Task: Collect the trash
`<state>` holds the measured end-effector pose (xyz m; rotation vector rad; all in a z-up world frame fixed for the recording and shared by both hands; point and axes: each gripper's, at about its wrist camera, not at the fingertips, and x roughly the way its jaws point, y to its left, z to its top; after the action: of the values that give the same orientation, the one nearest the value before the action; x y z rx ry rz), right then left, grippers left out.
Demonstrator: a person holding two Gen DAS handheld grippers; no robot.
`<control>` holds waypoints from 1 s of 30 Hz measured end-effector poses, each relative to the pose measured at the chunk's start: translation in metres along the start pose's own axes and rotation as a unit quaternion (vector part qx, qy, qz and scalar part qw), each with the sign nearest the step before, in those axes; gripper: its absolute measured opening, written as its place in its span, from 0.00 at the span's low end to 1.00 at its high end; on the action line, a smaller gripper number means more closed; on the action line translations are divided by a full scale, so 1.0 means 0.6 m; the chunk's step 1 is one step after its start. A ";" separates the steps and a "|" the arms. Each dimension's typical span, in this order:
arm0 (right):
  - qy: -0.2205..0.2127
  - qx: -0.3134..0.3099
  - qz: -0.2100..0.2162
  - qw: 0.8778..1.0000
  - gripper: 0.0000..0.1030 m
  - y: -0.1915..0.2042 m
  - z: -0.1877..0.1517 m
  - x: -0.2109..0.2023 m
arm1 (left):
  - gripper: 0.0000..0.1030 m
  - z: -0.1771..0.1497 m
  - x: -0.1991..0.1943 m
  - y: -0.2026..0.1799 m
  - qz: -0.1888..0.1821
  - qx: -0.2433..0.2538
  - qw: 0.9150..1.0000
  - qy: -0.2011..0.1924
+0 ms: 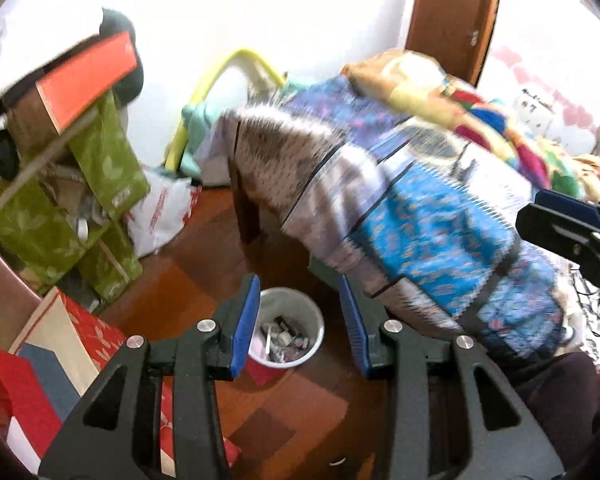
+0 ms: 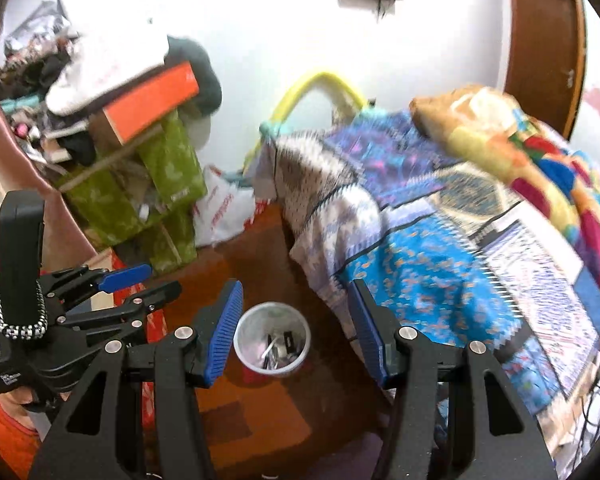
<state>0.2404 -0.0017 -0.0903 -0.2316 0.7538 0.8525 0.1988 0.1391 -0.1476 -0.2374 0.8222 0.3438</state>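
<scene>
The bed with the blue and white patchwork cover fills the room to the right of the small white round trash bin; a multicoloured blanket lies bunched on top of the bed, farther from the bin. Left of the bin, against the white wall, stands a heap of green patterned cardboard boxes with a flat orange box on top. A white plastic bag with red print lies on the wooden floor between that heap and the bed. The bin stands on the floor just beside the bed's edge, holding small scraps of trash. Both left tongs and right tongs are spread wide and empty, each framing the bin.
</scene>
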 end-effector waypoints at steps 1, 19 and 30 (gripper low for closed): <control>-0.011 0.001 -0.005 1.000 0.49 -0.001 -0.003 -0.018 | 0.40 0.001 -0.031 -0.009 -0.008 0.005 1.000 -0.016; -0.246 0.096 -0.181 0.947 0.90 0.052 -0.116 -0.372 | 0.81 -0.062 -0.375 -0.114 -0.132 0.081 0.968 -0.195; -0.251 0.145 -0.274 0.917 1.00 0.079 -0.175 -0.419 | 0.95 -0.107 -0.411 -0.095 -0.142 0.067 0.965 -0.208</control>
<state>0.0455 -0.1695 0.0106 0.0491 0.2917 0.2338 0.0226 0.0142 -0.0012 -0.1449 0.3857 0.0609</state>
